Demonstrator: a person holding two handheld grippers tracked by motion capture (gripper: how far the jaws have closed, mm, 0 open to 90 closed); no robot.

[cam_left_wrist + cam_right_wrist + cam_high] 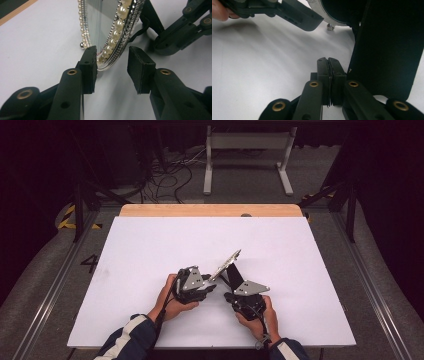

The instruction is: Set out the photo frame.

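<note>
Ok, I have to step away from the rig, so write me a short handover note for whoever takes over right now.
Left claw: open, its jaws on either side of the bottom rim of the pearl-edged mirror, not pressing on it.
Right claw: shut, holding nothing, beside the mirror's black back stand.
The mirror stands tilted on the white table, propped on its stand.
Done: mirror set upright.
Left: probably draw both claws away without knocking it.

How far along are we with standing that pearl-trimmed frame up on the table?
Looks done: the pearl-trimmed frame stands tilted on the white table, its black back stand folded out. In hand: the left gripper straddles its rim, pads apart; the right gripper is shut beside the stand. Left: backing both away.
</note>
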